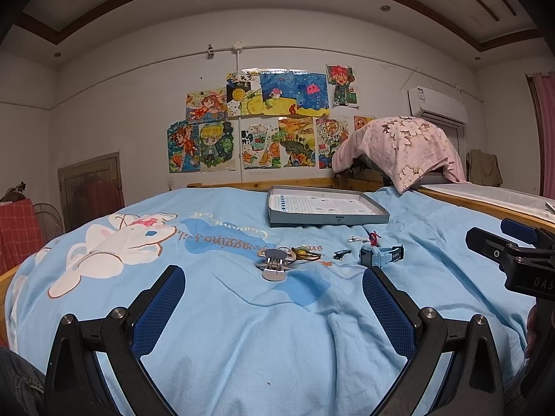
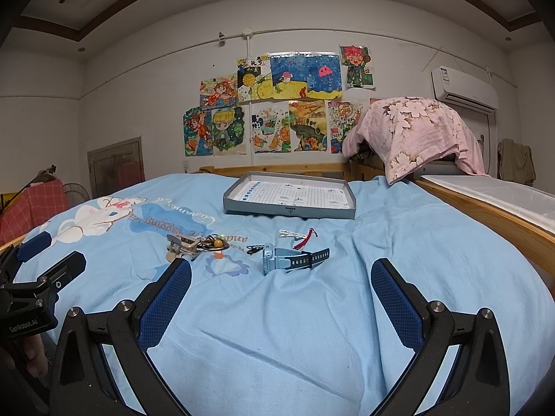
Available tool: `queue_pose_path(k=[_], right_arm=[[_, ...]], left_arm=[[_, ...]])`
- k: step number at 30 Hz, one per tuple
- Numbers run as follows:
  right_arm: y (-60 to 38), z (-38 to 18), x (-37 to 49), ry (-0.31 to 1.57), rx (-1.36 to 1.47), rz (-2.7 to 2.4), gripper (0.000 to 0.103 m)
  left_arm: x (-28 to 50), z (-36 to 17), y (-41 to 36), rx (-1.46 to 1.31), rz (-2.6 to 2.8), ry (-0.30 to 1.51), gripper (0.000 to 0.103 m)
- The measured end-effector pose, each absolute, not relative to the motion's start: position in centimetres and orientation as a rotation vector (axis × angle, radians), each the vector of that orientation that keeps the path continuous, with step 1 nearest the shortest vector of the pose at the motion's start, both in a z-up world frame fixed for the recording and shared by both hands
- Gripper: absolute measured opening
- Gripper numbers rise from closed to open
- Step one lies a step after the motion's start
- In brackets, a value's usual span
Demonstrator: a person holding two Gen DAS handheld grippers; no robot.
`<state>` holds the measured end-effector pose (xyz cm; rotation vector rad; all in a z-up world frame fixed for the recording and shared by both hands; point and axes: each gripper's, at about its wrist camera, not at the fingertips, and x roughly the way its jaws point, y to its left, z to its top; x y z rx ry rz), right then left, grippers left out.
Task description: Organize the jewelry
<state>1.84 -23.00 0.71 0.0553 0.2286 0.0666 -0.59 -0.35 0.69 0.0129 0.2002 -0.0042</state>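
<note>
Both grippers are held low over a light blue bedspread [image 2: 399,242], side by side; the left gripper [image 1: 274,277] has its jaws wide apart with nothing between them; the right gripper [image 2: 281,270] likewise stands spread and empty. The cloth directly under and ahead of both is bare and wrinkled, leaving free room up to the jewelry.

The items lie in one loose row across the middle of the bed, counted as follows: one silver claw hair clip [image 1: 274,265] at the left end; one small cluster of hair ties with a yellow bead [image 2: 216,242] touching it on the right; one small dark clip [image 1: 341,253]; one blue wristwatch [image 2: 291,258] resting on its side, strap running right; one white clip [image 2: 289,234] and one red tasselled piece [image 2: 305,239] just behind the watch. The watch sits nearest the right gripper, ahead of the gap between its fingers; the claw clip sits ahead of the left gripper.

Beyond the row stands one shallow grey box tray [image 2: 288,211], open-topped, lined with gridded paper, apart from the items. The bed's wooden rail [image 2: 485,215] bounds the right edge; a headboard rail runs behind the tray; one pink floral cloth [image 2: 416,128] drapes over something at the far right corner.
</note>
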Motion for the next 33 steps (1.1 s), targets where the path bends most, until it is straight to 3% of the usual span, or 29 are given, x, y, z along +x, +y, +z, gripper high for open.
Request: queue_pose_path(k=[19, 33], right_arm=[[-23.2, 0.7, 1.9, 0.227, 0.055, 0.061, 0.102], [-24.6, 4.5, 6.3, 0.202, 0.075, 0.088, 0.102]], left_arm=[[-0.4, 0.8, -0.4, 0.024, -0.005, 0.225, 0.103], [7.3, 4.2, 2.6, 0.072, -0.062, 0.355, 0.103]])
